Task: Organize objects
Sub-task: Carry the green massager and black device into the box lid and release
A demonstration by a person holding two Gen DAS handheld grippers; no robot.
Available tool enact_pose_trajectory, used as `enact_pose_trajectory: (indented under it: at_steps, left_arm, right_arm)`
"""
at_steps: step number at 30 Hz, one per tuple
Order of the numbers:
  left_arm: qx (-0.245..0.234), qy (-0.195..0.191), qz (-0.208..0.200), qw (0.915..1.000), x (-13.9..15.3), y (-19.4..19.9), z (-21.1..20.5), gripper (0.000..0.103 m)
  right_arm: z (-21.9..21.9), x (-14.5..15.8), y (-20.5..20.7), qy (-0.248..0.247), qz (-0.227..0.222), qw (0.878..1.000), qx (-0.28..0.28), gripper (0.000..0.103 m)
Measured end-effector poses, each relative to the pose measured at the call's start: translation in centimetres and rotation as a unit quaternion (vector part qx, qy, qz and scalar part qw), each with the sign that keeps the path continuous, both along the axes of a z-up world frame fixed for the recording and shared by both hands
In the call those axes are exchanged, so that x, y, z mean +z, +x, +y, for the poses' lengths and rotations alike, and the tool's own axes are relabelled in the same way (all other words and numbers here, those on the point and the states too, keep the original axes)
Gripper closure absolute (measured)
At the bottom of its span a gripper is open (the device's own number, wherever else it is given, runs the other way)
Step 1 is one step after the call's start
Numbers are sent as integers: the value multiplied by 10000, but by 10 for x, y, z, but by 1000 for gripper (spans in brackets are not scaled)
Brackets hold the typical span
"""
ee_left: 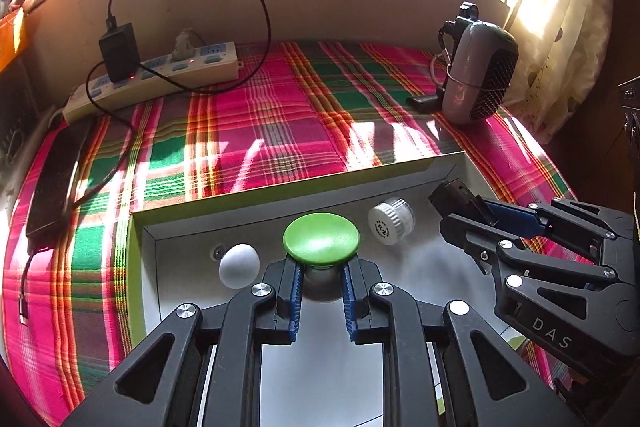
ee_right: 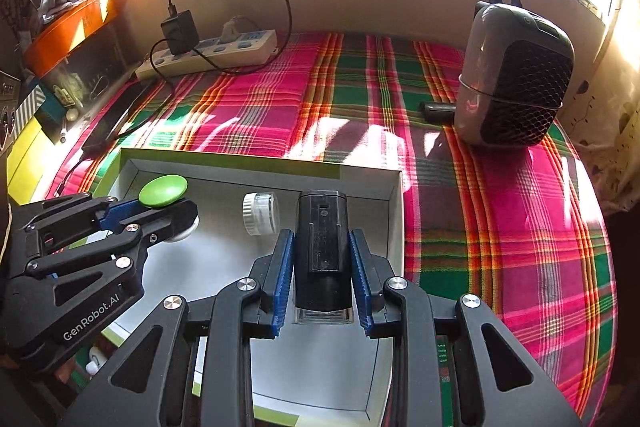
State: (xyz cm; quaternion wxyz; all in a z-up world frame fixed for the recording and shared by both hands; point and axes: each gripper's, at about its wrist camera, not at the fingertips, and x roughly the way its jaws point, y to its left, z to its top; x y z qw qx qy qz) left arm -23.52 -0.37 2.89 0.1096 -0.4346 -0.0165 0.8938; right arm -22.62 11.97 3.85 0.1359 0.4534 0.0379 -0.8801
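A pink, green and orange plaid cloth (ee_left: 256,115) covers the whole surface, and on it lies a shallow white cardboard box with lime-green outer sides (ee_right: 256,174), over which both tools work. Beyond the fingers, by the wall, sit a grey rounded heater with a black mesh front (ee_right: 516,79) and a cream power strip with a black adapter plugged in (ee_left: 160,79). The right gripper (ee_right: 322,267) has its blue-padded fingers (ee_right: 282,267) closed against the sides of a black rectangular plastic block (ee_right: 320,239), which stands lengthwise between them over the box floor. The left gripper (ee_left: 321,281) pinches the body beneath a round glossy green lid (ee_left: 321,238), which stands at the fingertips inside the box. Right of those tips lies a small white ribbed-cap bottle (ee_left: 390,221) on its side; left of them rests a white egg-shaped ball (ee_left: 239,265).
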Motion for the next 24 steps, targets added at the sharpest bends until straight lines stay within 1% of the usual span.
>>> enact_pose_trajectory:
  at_steps: [9,16,24]
  left_arm:
    - [-26,-66,-57,10000,-10,-12,4,87]
    - [-46,-132,-59,9999,-10,-14,8,87]
    - [-21,-179,-72,9998,-10,-15,9,87]
  right_arm:
    - [-2,-9,-9,-43,-61,10000,29,74]
    - [-3,-16,-11,-31,-126,9999,38,74]
    - [-4,-16,-11,39,-92,9999,42,74]
